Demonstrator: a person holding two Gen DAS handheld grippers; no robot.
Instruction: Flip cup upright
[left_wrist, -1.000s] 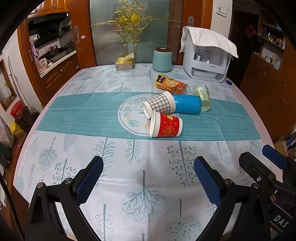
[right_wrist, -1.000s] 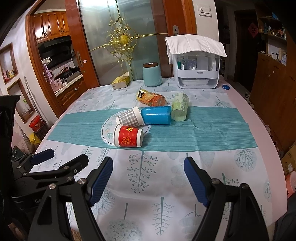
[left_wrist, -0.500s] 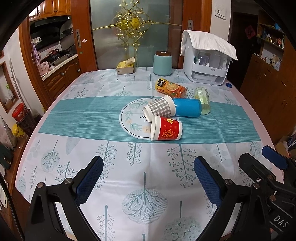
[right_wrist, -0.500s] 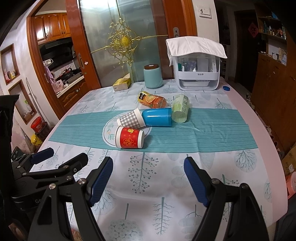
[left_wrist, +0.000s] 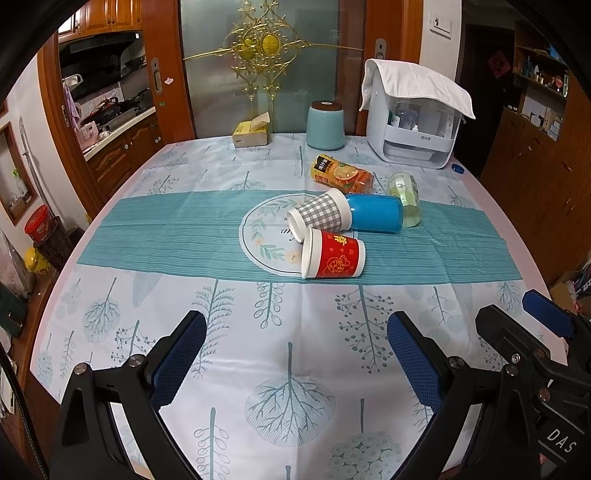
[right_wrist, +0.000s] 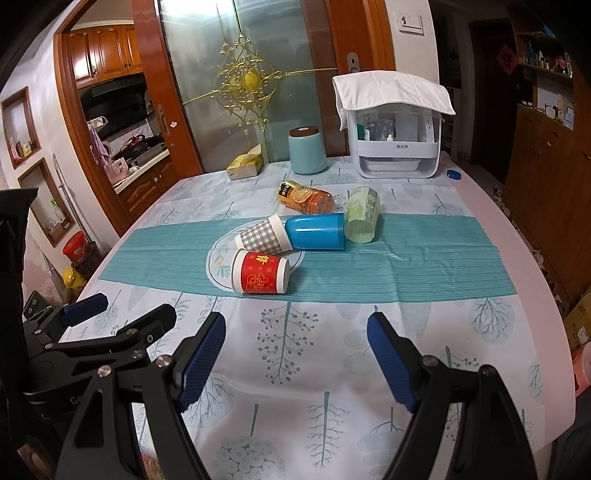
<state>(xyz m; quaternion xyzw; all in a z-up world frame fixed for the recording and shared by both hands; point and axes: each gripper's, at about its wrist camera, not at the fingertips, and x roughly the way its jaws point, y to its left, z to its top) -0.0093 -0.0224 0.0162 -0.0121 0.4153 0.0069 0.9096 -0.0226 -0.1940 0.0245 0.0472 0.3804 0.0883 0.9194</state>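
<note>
Approach stage: red cup (left_wrist: 334, 258) lies on its side, touching the checked cup (left_wrist: 319, 218) behind it. Left gripper (left_wrist: 295, 350) and right gripper (right_wrist: 295, 350) hang well short, jaws apart, empty. Next: reach and grasp.

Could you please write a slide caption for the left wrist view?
Open left gripper faces a red paper cup lying sideways among other toppled cups.
</note>
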